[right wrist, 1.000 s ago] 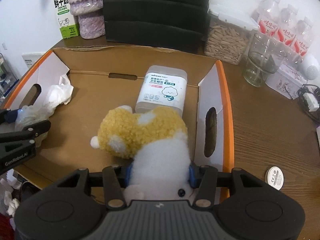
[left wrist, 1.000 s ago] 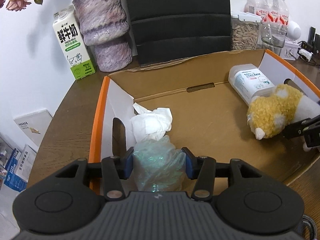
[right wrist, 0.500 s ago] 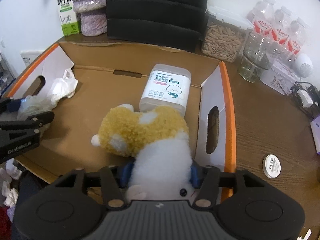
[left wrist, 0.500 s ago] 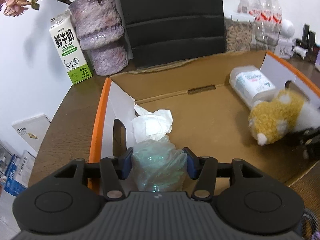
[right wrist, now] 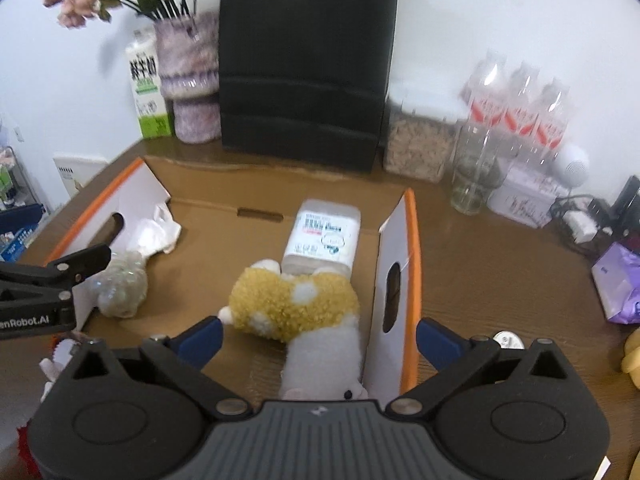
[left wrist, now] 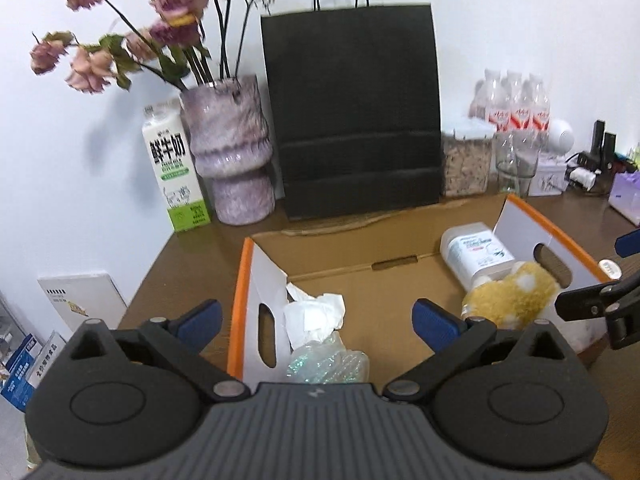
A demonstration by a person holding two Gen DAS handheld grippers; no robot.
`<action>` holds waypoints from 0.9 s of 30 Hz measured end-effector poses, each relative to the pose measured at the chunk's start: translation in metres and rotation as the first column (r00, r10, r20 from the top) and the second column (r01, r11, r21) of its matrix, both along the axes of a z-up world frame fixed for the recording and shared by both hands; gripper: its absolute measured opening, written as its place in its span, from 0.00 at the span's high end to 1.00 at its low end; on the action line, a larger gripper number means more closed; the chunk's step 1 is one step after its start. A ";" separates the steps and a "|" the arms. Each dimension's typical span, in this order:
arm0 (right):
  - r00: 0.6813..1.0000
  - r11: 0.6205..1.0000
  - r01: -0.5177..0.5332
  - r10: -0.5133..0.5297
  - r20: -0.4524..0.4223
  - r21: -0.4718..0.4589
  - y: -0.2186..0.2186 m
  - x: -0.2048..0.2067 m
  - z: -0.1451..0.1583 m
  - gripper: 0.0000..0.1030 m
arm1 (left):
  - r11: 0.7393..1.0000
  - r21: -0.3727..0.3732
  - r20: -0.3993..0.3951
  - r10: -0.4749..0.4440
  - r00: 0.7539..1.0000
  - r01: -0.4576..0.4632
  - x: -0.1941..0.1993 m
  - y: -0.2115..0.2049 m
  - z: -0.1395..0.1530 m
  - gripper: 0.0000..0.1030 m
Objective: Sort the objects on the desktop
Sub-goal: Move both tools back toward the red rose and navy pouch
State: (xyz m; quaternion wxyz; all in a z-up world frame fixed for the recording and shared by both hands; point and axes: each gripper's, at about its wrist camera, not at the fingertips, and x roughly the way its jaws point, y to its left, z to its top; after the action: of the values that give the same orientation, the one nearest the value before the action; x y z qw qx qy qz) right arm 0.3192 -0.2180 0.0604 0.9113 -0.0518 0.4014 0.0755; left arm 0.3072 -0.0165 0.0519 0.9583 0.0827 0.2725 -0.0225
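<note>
Left wrist view. The left gripper (left wrist: 316,322) had its jaws opening, blue pads spread wide and pressing on nothing. Between and below the fingers, touching neither, lay the crumpled plastic bag (left wrist: 328,362), on the floor of the cardboard box (left wrist: 360,252), just beyond it a wad of white tissue (left wrist: 316,314). The soft waste sat together by the box's left wall, likely a deliberate grouping. Past the right finger lay the plush toy (left wrist: 512,300) and, beyond it, a white wipes container (left wrist: 476,250), label too blurred to read. Far ahead of the left finger stood a milk carton (left wrist: 176,172), printed 鲜牛奶.

Right wrist view. The right gripper (right wrist: 318,340) also had its jaws opening, gripping nothing. The plush toy (right wrist: 296,306) lay between the fingers, clear of both pads, its white end nearest the camera, close against the box's right wall (right wrist: 408,264). The wipes container (right wrist: 324,236) touched its far end; characters were illegible. Off the left finger, the other gripper's black arm (right wrist: 44,284) read "enRobot.AI", cut off at the frame edge. Both items appeared delivered into the box.
</note>
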 end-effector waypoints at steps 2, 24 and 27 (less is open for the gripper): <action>0.999 1.000 -0.006 0.006 0.036 0.002 -0.002 -0.013 0.008 0.00 | 1.000 0.001 0.016 -0.011 1.000 0.011 -0.009 0.001 0.005 0.00; 0.970 0.991 -0.049 0.018 0.244 0.122 -0.001 -0.167 -0.022 0.00 | 0.989 -0.125 0.165 0.095 0.982 -0.075 -0.143 0.045 -0.011 0.00; 0.969 0.991 -0.052 0.020 0.248 0.123 0.004 -0.183 -0.036 0.00 | 0.983 -0.153 0.145 0.121 0.982 -0.099 -0.154 0.052 -0.020 0.00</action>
State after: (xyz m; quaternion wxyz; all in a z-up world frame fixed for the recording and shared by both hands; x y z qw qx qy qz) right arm 0.1366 -0.2139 0.0242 0.9540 -0.0094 0.2785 0.1109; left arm 0.1533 0.0358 0.0320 0.9797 -0.0008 0.1998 0.0174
